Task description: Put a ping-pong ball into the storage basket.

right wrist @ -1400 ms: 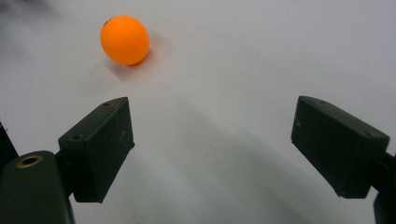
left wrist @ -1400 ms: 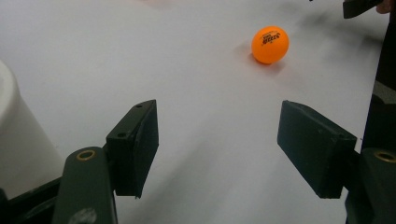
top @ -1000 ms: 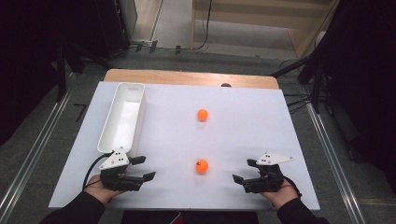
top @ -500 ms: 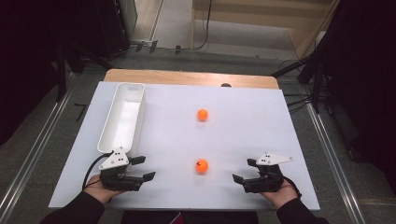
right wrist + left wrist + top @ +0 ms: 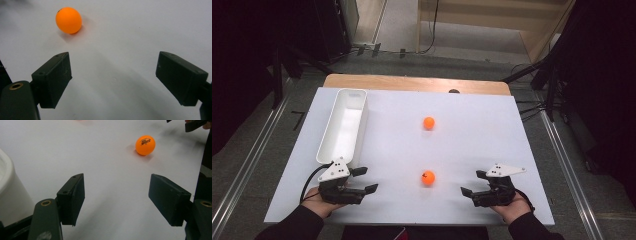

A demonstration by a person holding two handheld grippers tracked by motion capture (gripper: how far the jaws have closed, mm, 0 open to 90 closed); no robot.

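Both hand-held grippers, left (image 5: 364, 180) and right (image 5: 472, 183), are held wide open and empty at the worktop's (image 5: 472, 135) near edge, so the orange ball (image 5: 428, 177) between them is judged still to be reached.

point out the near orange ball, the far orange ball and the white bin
near orange ball (image 5: 428, 178), high view, middle of the ball
far orange ball (image 5: 429, 123), high view, middle of the ball
white bin (image 5: 343, 129), high view, bare inner floor

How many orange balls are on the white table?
2. The near ball lies between both tongs; the far ball lies mid-table, right of the white tray. The tray's inside looks empty.
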